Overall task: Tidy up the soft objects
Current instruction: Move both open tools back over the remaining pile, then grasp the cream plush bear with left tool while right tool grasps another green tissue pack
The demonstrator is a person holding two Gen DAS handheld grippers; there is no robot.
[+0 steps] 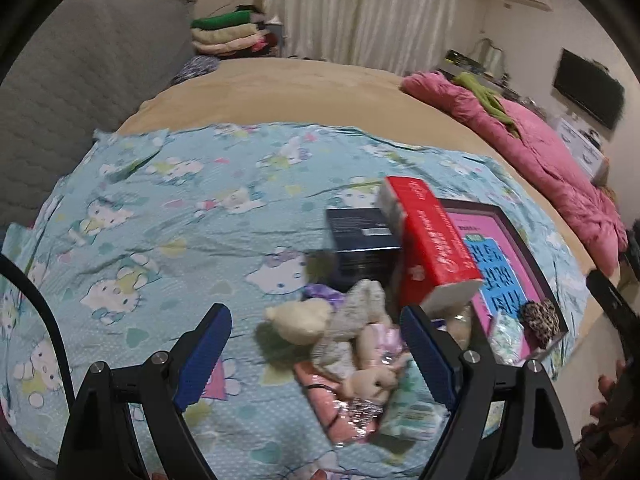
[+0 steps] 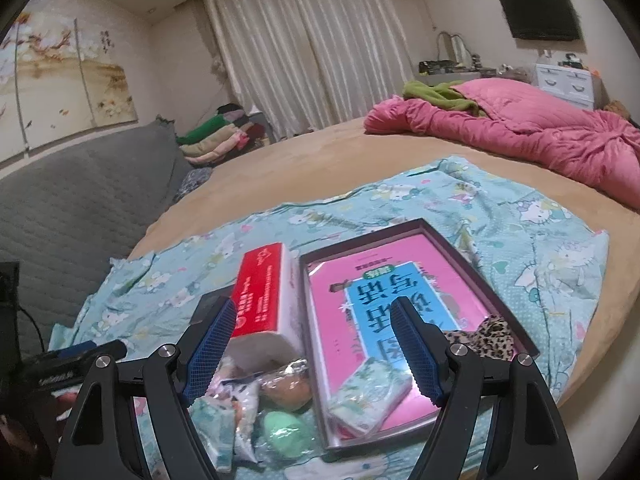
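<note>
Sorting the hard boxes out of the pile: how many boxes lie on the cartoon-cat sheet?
3: a dark blue box at the back, a red-and-white carton leaning beside it, and a shallow dark-rimmed tray box on the right. The toy pile may hide more.

Dim indoor light, perhaps from overhead; soft blur, heavy fisheye-bent edges.

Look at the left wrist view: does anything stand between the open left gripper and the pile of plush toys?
Nothing visible does. The left gripper is open, and the plush toys lie uncovered between its fingers on the sheet.
</note>
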